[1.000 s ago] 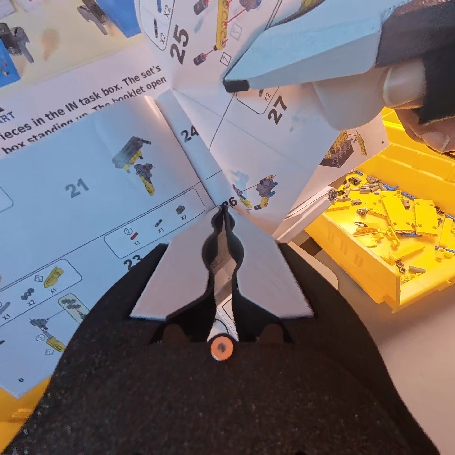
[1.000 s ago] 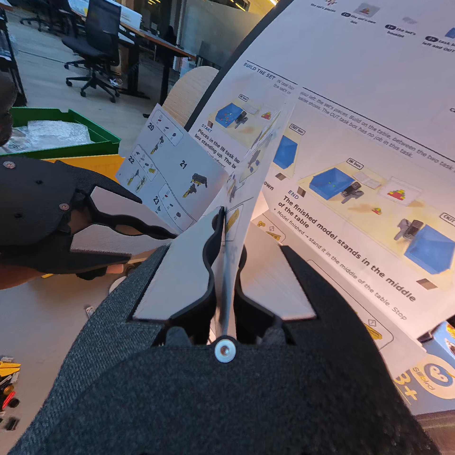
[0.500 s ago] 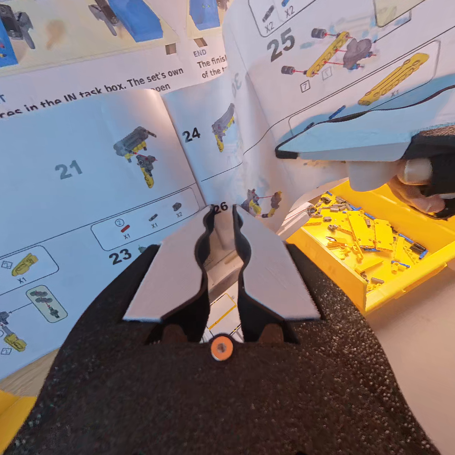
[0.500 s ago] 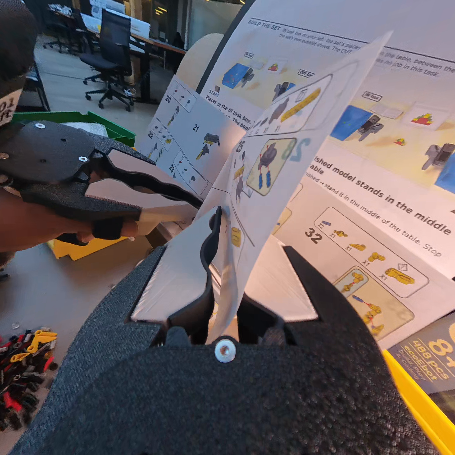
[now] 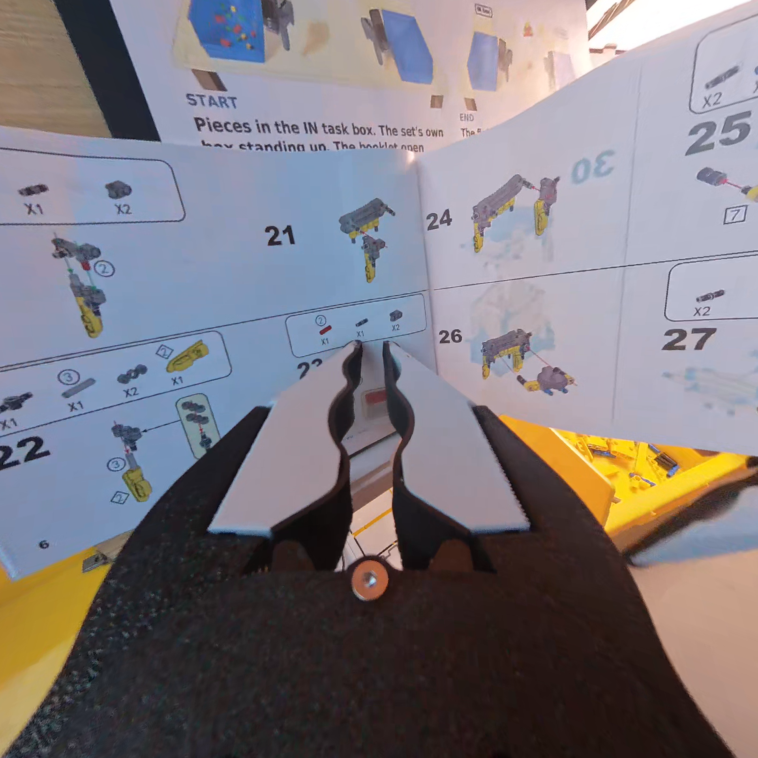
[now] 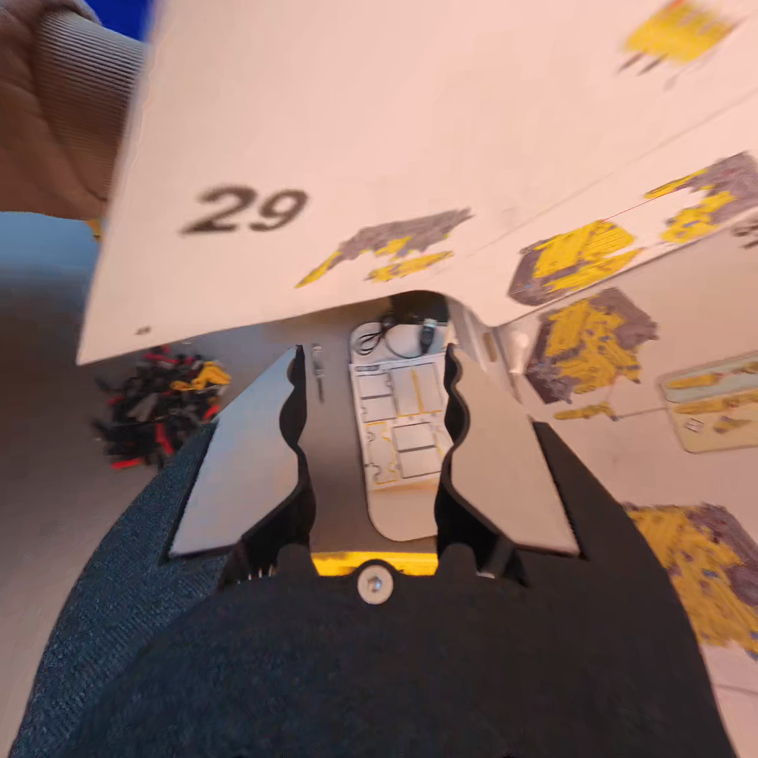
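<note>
Left claw [image 5: 370,348] is slightly parted, gripping nothing, its tips at the lower edge of the open booklet [image 5: 254,262] near the centre fold. At four o'clock, under the lifted right-hand page [image 5: 594,287], a yellow tray [image 5: 582,492] holds small yellow building pieces. Right claw [image 6: 375,352] is spread wide and empty beneath a loose page [image 6: 328,143]; at nine o'clock a heap of black and red pieces [image 6: 156,402] lies on the worktop [image 6: 49,471]

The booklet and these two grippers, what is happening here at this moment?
A person holds two grippers at an open building-instruction booklet that stands upright. The left gripper has its jaws slightly apart, with the tips at the lower edge near the fold. The right gripper is open and empty, under a loose, curling page. A yellow parts box and a pile of small pieces lie nearby.
</note>
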Action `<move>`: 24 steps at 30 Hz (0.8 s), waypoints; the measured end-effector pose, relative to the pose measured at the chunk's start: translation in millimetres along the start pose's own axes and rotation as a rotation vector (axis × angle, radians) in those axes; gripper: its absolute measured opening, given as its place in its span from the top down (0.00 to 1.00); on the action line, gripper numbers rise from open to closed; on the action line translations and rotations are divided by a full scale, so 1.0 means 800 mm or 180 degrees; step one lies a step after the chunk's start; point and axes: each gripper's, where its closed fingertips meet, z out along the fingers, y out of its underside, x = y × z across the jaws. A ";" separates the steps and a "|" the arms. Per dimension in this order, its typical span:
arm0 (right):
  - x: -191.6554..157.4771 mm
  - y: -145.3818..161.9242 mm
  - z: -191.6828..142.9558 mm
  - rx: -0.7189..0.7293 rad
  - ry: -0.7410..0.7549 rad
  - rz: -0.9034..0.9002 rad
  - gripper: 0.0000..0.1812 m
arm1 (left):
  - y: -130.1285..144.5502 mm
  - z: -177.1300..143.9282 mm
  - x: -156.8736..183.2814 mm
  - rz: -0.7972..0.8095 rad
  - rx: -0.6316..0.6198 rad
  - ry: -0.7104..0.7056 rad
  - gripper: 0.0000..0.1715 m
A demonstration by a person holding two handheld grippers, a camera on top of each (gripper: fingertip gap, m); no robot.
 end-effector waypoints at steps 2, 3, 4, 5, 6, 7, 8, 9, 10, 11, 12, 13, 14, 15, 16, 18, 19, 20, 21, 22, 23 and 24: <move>0.033 -0.008 -0.011 0.0197 0.0518 -0.0185 0.70 | 0.002 -0.001 -0.003 -0.0049 0.0010 0.0009 0.97; 0.048 -0.010 -0.018 0.0251 0.0744 -0.0227 0.72 | 0.002 -0.001 -0.004 -0.0064 0.0016 0.0015 0.98; 0.062 -0.010 -0.022 0.0247 0.0955 -0.0243 0.76 | 0.003 -0.001 -0.005 -0.0071 0.0022 0.0016 0.99; 0.076 -0.005 -0.024 0.0157 0.1160 -0.0240 0.81 | 0.004 -0.001 -0.006 -0.0078 0.0031 0.0017 1.00; 0.087 0.005 -0.023 -0.0013 0.1312 -0.0246 0.82 | 0.004 -0.001 -0.007 -0.0095 0.0048 0.0019 1.00; 0.094 0.014 -0.019 -0.0164 0.1396 -0.0256 0.84 | 0.004 -0.001 -0.007 -0.0124 0.0066 0.0020 1.00; 0.099 0.022 -0.014 -0.0315 0.1451 -0.0239 0.85 | 0.004 0.000 -0.007 -0.0156 0.0079 0.0024 1.00; 0.102 0.024 -0.011 -0.0368 0.1507 -0.0256 0.87 | 0.004 0.000 -0.007 -0.0177 0.0085 0.0027 1.00; 0.103 0.024 -0.010 -0.0417 0.1509 -0.0300 0.92 | 0.004 0.000 -0.007 -0.0179 0.0089 0.0030 1.00; 0.102 0.027 -0.008 -0.0513 0.1494 -0.0314 0.94 | 0.005 0.000 -0.007 -0.0164 0.0085 0.0026 1.00; 0.101 0.026 -0.007 -0.0555 0.1486 -0.0375 0.97 | 0.005 0.000 -0.008 -0.0133 0.0076 0.0016 1.00; 0.101 0.026 -0.008 -0.0597 0.1542 -0.0444 1.00 | 0.007 0.000 -0.009 -0.0097 0.0047 -0.0003 1.00; 0.106 0.023 -0.012 -0.0591 0.1702 -0.0511 1.00 | 0.008 0.001 -0.010 -0.0067 0.0031 -0.0018 1.00; 0.114 0.018 -0.022 -0.0555 0.1938 -0.0534 1.00 | 0.009 0.001 -0.010 -0.0063 0.0006 -0.0026 1.00; 0.122 0.016 -0.034 -0.0502 0.2124 -0.0432 1.00 | 0.009 0.000 -0.010 -0.0065 -0.0028 -0.0042 1.00; 0.138 0.021 -0.064 -0.0312 0.2443 -0.0008 0.99 | 0.009 0.000 -0.010 -0.0019 -0.0088 -0.0096 1.00; 0.144 0.029 -0.079 -0.0244 0.2574 0.0202 0.98 | 0.009 0.000 -0.010 0.0014 -0.0104 -0.0115 1.00; 0.148 0.041 -0.094 -0.0198 0.2673 0.0414 0.97 | 0.010 0.000 -0.010 0.0047 -0.0116 -0.0127 1.00; 0.148 0.055 -0.106 -0.0148 0.2731 0.0632 0.96 | 0.011 -0.001 -0.010 0.0071 -0.0126 -0.0131 1.00; 0.145 0.069 -0.115 -0.0082 0.2745 0.0857 0.95 | 0.011 -0.001 -0.010 0.0074 -0.0122 -0.0123 1.00; 0.139 0.082 -0.120 -0.0016 0.2727 0.1084 0.94 | 0.012 -0.001 -0.009 0.0060 -0.0112 -0.0111 1.00; 0.132 0.093 -0.123 0.0095 0.2690 0.1319 0.94 | 0.012 -0.002 -0.009 0.0042 -0.0101 -0.0100 1.00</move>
